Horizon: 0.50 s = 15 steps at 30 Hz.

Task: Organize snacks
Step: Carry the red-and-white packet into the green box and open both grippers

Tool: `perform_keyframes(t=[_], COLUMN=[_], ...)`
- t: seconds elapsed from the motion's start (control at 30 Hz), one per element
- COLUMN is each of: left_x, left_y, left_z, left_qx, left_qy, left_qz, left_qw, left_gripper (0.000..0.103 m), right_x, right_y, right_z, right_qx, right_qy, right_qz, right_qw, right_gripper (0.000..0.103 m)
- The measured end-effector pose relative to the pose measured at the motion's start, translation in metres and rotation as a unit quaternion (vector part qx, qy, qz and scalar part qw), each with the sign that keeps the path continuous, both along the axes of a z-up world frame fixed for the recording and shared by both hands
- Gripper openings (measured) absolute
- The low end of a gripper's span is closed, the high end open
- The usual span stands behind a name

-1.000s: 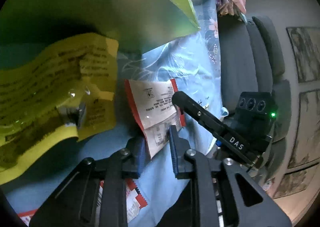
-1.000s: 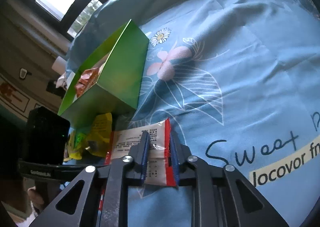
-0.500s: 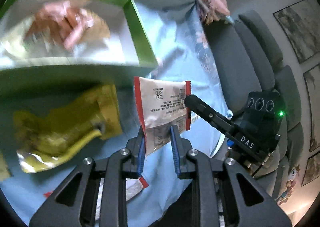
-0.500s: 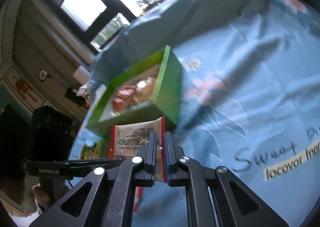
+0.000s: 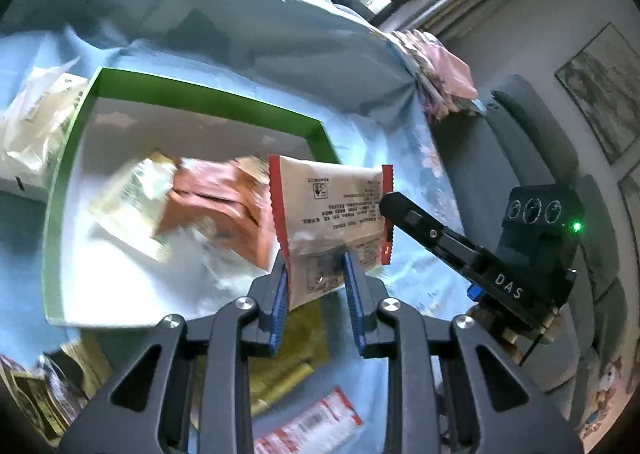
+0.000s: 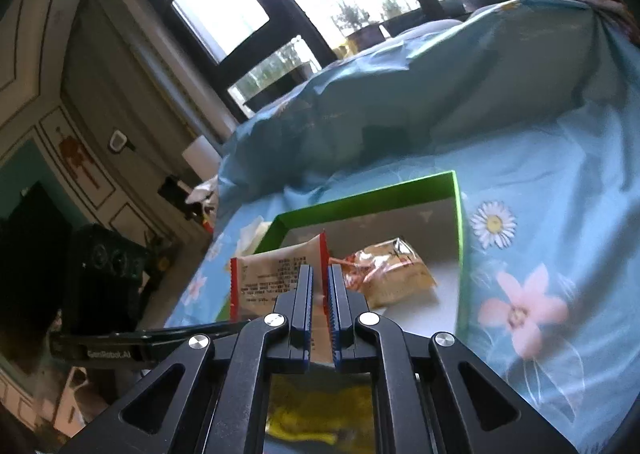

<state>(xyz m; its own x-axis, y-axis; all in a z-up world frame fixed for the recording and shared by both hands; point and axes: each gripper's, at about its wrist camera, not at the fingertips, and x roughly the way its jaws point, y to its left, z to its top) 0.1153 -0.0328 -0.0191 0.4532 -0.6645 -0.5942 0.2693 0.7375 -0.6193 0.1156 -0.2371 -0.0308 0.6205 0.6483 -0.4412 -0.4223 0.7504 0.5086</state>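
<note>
Left wrist view: the left gripper [image 5: 316,278] holds a red-edged white packet [image 5: 330,210] by its lower edge, lifted over the near right corner of the green box [image 5: 208,96]; the box sits on a blue flowered cloth [image 5: 404,158] and holds orange packets [image 5: 216,202] and a pale one [image 5: 132,206]; yellow packets [image 5: 296,346] and another red one [image 5: 312,430] lie on the cloth below. Right wrist view: the right gripper [image 6: 319,290] is pinched narrow on the same packet's [image 6: 272,274] right edge, above the box [image 6: 458,222].
</note>
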Motion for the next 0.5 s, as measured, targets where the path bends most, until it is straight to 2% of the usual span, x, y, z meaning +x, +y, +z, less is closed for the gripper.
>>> perform_keyframes(t=[0.13,0.27,0.33,0.37,0.4,0.43,0.5], left_x=[0.013,0.026,0.030,0.031,0.033,0.032,0.030], left_y=[0.006,0.004,0.005,0.007,0.010,0.013,0.020], left_z=[-0.014,-0.024,-0.026,-0.026,-0.024,-0.023,-0.020], left_qx=[0.029,0.050,0.057,0.063,0.063,0.058,0.046], left_qy=[0.011,0.016,0.016,0.013,0.011,0.009,0.004], left_qz=[0.016,0.029,0.039,0.048,0.055,0.060,0.069], left_qw=[0.9994,0.9982,0.9975,0.9968,0.9964,0.9965,0.9965], left_gripper=[0.030,0.041,0.059,0.078,0.083,0.083,0.083], right_x=[0.018,0.026,0.028,0.028,0.029,0.030,0.029], right_y=[0.008,0.017,0.017,0.015,0.012,0.009,0.000], right_z=[-0.018,-0.028,-0.030,-0.031,-0.032,-0.031,-0.031], right_qx=[-0.003,-0.021,-0.025,-0.028,-0.029,-0.028,-0.020], right_qy=[0.022,0.031,0.033,0.035,0.038,0.040,0.042], right_qz=[0.001,-0.004,-0.013,-0.021,-0.031,-0.037,-0.054], right_qw=[1.000,0.999,0.999,0.999,0.998,0.998,0.997], right_gripper=[0.009,0.009,0.009,0.010,0.013,0.015,0.034])
